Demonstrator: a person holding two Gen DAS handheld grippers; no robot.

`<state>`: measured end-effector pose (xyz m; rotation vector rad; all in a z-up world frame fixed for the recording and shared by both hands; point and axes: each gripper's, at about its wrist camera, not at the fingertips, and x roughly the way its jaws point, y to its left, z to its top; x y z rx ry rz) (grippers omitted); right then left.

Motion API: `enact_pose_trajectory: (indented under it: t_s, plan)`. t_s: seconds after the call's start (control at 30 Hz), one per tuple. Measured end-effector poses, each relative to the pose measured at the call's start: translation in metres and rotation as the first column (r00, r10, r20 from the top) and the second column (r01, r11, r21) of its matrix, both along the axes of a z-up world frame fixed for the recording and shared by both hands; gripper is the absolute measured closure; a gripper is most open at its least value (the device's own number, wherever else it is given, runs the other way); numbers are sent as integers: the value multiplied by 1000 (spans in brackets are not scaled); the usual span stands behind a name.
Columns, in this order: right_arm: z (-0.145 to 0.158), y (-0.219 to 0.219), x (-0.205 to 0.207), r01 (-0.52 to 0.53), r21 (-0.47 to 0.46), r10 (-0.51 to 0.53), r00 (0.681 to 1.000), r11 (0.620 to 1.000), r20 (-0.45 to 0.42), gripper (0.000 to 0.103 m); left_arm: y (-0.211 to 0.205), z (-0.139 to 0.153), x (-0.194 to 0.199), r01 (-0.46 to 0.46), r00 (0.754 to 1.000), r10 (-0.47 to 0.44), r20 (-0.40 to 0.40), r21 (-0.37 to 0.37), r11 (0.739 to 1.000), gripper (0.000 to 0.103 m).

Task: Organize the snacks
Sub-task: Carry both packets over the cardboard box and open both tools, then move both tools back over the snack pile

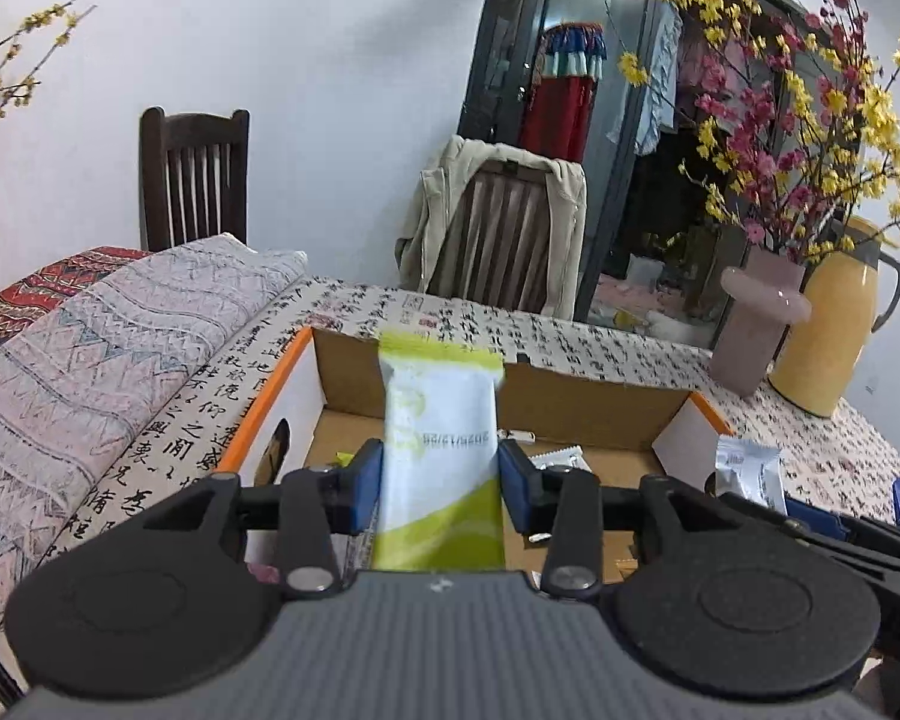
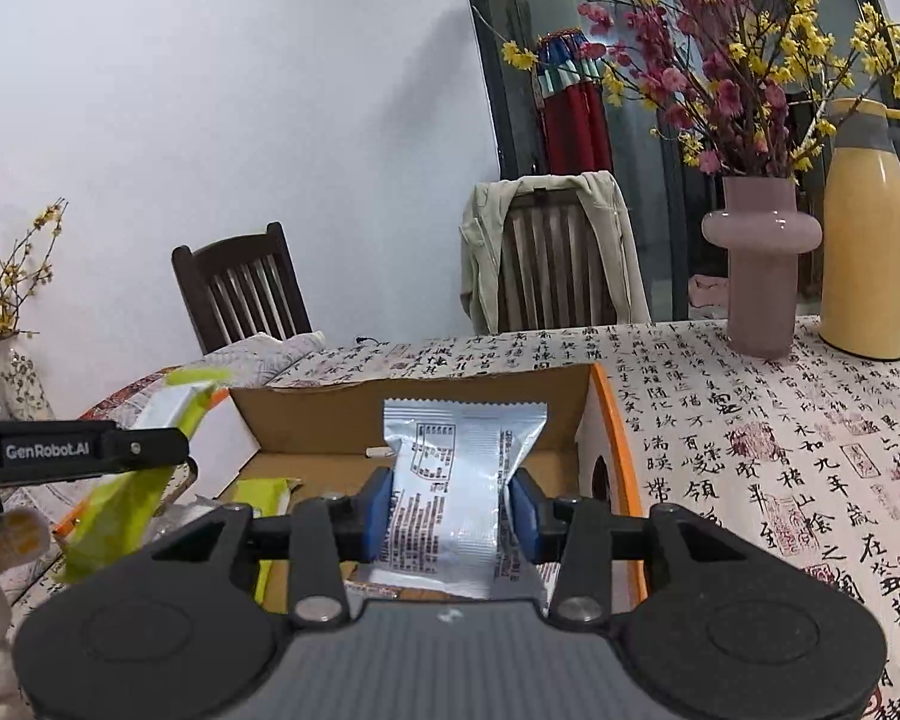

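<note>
An open cardboard box [image 1: 354, 366] with orange-edged flaps lies on the calligraphy tablecloth. My left gripper [image 1: 441, 480] hovers over the box. A green-and-white snack packet [image 1: 438, 420] stands upright between its blue pads [image 1: 366, 486]. The packet looks flat and unsqueezed, and its top is blurred. In the right wrist view that packet [image 2: 150, 450] hangs at the box's left flap. My right gripper [image 2: 450, 510] is shut on a silver printed packet [image 2: 462, 468], pinched at its waist, above the box [image 2: 606, 420]. Another green packet [image 2: 264, 492] and a small white one [image 1: 558, 456] lie inside.
A pink vase [image 2: 762, 264] of yellow and red blossoms and a yellow thermos jug [image 2: 864, 252] stand on the table right of the box. Two dark wooden chairs [image 2: 240, 288] are behind, one draped with a beige jacket [image 2: 606, 228]. A folded patterned cloth [image 1: 120, 348] lies left of the box.
</note>
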<state>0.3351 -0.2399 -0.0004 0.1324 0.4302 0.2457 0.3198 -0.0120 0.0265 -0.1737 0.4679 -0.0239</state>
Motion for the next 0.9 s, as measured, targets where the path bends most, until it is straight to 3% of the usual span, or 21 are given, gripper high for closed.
enact_pose_trajectory:
  t_s: [0.07,0.13,0.2,0.27,0.3,0.7,0.9]
  plan:
    - [1,-1,-2,1,4,-1,1000,1000,2,55,2,2,-4,-10,1000,10,21,-12,1000,36]
    - [2,-2,-3,-3,13,3,1000,1000,6,45,3,4,-9,-30,998,30,47,-12,999,13]
    - [4,-3,-6,0,19,-1,1000,1000,17,17,5,6,-13,-46,996,47,71,-21,999,0]
    - [6,-4,-10,5,26,-6,999,1000,35,2,6,8,-16,-60,994,62,87,-28,998,0]
    - [6,-5,-12,8,31,-9,999,999,42,0,7,9,-16,-62,994,65,87,-31,998,0]
    - [7,-8,-15,22,46,-24,998,999,50,0,5,9,-19,-62,994,64,88,-30,998,0]
    - [16,-8,-22,30,36,-32,997,999,72,0,3,25,-30,-62,992,65,104,-35,997,0]
